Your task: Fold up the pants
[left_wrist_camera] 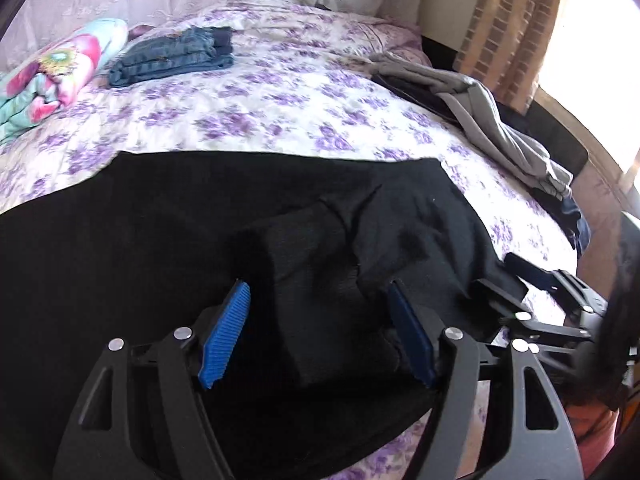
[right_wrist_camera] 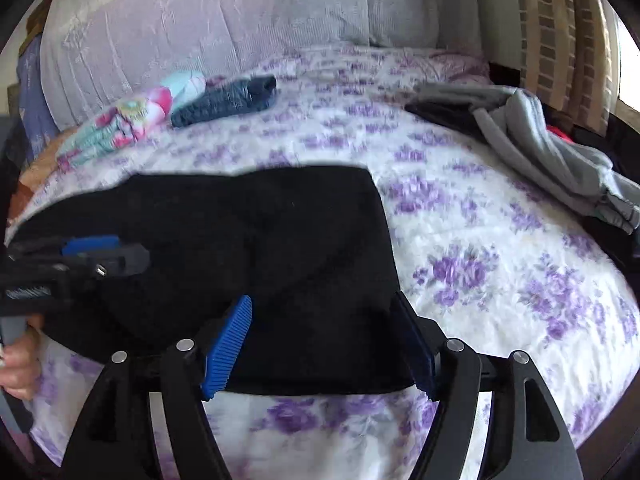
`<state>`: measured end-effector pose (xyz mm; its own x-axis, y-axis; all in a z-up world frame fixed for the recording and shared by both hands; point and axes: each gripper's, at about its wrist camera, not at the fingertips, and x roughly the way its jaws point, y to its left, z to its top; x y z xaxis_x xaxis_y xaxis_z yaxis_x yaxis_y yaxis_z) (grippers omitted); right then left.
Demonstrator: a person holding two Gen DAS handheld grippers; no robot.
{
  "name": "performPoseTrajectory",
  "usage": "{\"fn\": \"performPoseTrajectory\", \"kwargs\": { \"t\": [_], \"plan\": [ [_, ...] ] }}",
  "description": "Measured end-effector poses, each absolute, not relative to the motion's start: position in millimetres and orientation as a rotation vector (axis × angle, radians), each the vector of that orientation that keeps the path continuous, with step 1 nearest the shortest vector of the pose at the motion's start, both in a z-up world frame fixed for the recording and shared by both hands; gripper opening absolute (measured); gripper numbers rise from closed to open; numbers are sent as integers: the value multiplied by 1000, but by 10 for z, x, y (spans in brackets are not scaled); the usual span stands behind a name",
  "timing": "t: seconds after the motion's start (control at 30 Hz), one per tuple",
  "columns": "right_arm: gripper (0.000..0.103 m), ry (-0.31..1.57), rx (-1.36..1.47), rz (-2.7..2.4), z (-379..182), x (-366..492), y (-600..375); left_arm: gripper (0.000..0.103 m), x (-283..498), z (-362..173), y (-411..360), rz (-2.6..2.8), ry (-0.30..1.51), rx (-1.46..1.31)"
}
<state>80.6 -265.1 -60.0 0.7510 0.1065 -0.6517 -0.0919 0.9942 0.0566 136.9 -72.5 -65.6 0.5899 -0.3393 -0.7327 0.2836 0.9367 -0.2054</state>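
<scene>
One pair of black pants (left_wrist_camera: 200, 216) of soft, matte cloth lay flat on the bed (left_wrist_camera: 280, 104), near its front edge, with a raised crease in the middle. The bedcover was quilted, white with purple flowers. The left gripper (left_wrist_camera: 320, 332) stood open over the crease, its two ribbed blue pads apart and not pressing the cloth. The right gripper (right_wrist_camera: 326, 340) was open too, above the corner of the pants. Farther back lay one folded pair of blue jeans (left_wrist_camera: 176, 56), one colourful folded cloth (left_wrist_camera: 56, 72) and one loose grey garment (left_wrist_camera: 492, 124).
</scene>
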Motion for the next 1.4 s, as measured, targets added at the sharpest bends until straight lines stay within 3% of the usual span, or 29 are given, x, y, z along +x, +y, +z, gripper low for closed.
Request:
{"fn": "performPoseTrajectory", "kwargs": {
  "t": [0.1,0.23,0.5,0.83,0.93,1.17,1.4],
  "plan": [
    [84,590,55,169,-327,613,-2455,72,1278,-544,-577,-326,827,-76],
    [84,545,45,279,-195,514,-2048,90,1170,-455,-215,-232,788,-98],
    [84,674,0,602,-228,444,-972,97,658,-385,1387,147,724,-193],
    [84,498,-439,729,-189,16,509,97,338,-595,3104,496,702,-340],
    [82,453,-555,787,-178,-110,873,97,371,-797,3341,435,762,-479],
    [74,384,-843,763,-395,-199,1638,97,287,-823,3379,392,717,-541],
    [64,430,-934,708,-571,-47,1971,98,253,-833,3411,358,692,-578]
  ]
}}
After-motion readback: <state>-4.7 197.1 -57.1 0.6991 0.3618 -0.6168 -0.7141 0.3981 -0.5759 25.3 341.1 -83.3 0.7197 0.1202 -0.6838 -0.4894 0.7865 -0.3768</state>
